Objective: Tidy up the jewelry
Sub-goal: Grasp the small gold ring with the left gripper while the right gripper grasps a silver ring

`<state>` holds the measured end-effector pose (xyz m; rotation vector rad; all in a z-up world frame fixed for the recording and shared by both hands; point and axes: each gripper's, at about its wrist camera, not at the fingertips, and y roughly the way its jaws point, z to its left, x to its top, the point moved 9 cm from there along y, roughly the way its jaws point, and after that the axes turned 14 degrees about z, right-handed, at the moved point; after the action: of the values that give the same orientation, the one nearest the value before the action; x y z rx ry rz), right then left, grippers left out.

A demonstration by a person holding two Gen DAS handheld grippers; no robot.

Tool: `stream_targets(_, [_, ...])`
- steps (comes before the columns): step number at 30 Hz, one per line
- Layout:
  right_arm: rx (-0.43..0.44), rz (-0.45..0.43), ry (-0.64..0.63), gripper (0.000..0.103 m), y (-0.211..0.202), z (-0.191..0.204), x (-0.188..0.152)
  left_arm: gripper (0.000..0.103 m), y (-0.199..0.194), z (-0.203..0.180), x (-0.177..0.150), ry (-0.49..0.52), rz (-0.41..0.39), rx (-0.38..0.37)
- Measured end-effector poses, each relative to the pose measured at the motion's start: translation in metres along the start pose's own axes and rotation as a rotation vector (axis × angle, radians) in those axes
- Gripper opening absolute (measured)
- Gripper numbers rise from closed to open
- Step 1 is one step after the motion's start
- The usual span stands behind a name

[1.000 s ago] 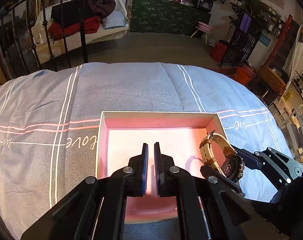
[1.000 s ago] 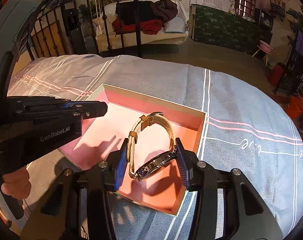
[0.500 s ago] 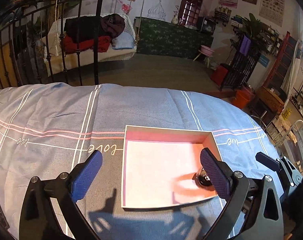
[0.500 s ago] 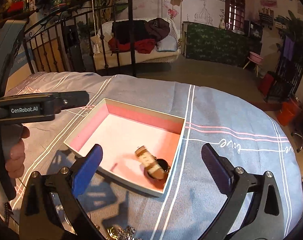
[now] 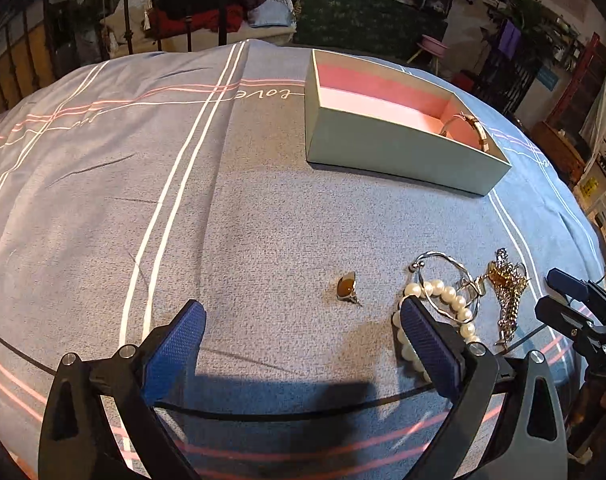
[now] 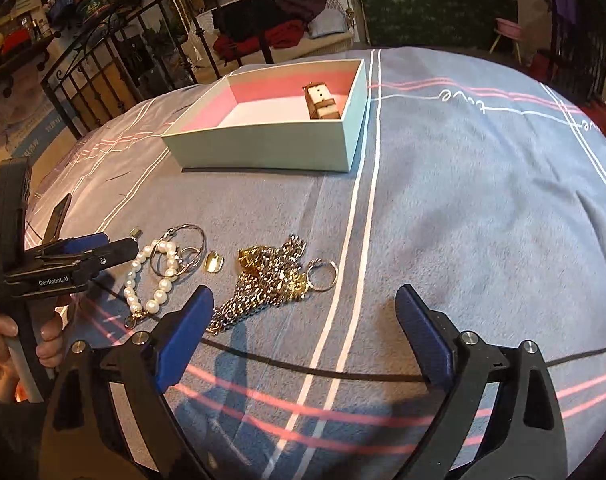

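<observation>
Left gripper (image 5: 299, 334) agape, right gripper (image 6: 305, 318) narrowing, both empty.

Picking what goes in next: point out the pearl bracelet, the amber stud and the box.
Pearl bracelet (image 6: 165, 284), right wrist view, a pearl.
Amber stud (image 5: 346, 288), left wrist view, its stone.
Box (image 6: 263, 148), right wrist view, near wall.

Grey-blue bedspread (image 5: 263, 208) with white and pink stripes and "love" script, covering the work surface. Black iron railing (image 6: 103, 60) behind it on the left. White wicker seat (image 5: 263, 28) piled with red and dark clothes (image 6: 279, 28). Dark green patterned panel (image 6: 435, 12) beyond. Small pink stool (image 6: 507, 28) at right.
</observation>
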<state>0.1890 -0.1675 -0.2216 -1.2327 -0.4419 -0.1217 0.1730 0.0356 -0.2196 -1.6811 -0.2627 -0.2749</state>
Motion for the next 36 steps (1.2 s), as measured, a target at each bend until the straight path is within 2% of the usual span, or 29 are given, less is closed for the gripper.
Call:
stream_targets(4, [0.01,-0.001,-0.007,0.092,0.005,0.006,0.003,0.097,0.004,-0.001,0.007,-0.011,-0.003,-0.006])
stream_targets(9, [0.009,0.006,-0.011,0.092,0.007,0.01,0.007,0.095,0.01,-0.009,0.014,0.02,-0.008,0.016])
stream_targets(15, [-0.006,0.01,-0.051,0.092,0.008,0.022,0.013,0.093,0.009,-0.012,0.008,0.045,-0.021,0.022])
stream_targets(17, [-0.013,0.012,-0.078,0.092,0.01,0.03,0.019,0.078,0.01,-0.015,0.006,0.063,-0.027,0.045])
stream_targets(18, [-0.021,0.017,-0.081,0.092,0.012,0.031,0.021,0.076,0.01,-0.017,0.006,0.084,-0.029,0.063])
stream_targets(19, [-0.022,0.025,-0.08,0.092,0.015,0.031,0.023,0.068,0.009,-0.021,0.006,0.108,-0.037,0.073])
stream_targets(20, [-0.022,0.034,-0.076,0.092,0.018,0.03,0.024,0.054,0.007,-0.025,0.006,0.126,-0.049,0.074])
stream_targets(21, [-0.024,0.041,-0.07,0.092,0.02,0.028,0.023,0.048,0.005,-0.029,0.005,0.14,-0.055,0.071])
stream_targets(23, [-0.01,0.04,-0.059,0.092,0.021,0.026,0.023,0.026,0.005,-0.037,0.003,0.175,-0.062,0.058])
stream_targets(25, [-0.004,0.032,-0.043,0.092,0.021,0.023,0.023,0.017,0.004,-0.042,0.002,0.194,-0.07,0.056])
stream_targets(29, [-0.007,0.017,-0.043,0.086,0.019,0.022,0.025,0.011,0.004,-0.04,0.004,0.179,-0.07,0.038])
stream_targets(34, [-0.048,0.019,-0.084,0.083,0.019,0.025,0.025,0.01,0.003,-0.032,0.006,0.116,-0.065,-0.035])
stream_targets(36, [-0.042,0.035,-0.06,0.083,0.025,0.021,0.025,0.01,0.003,-0.032,0.006,0.105,-0.064,-0.048])
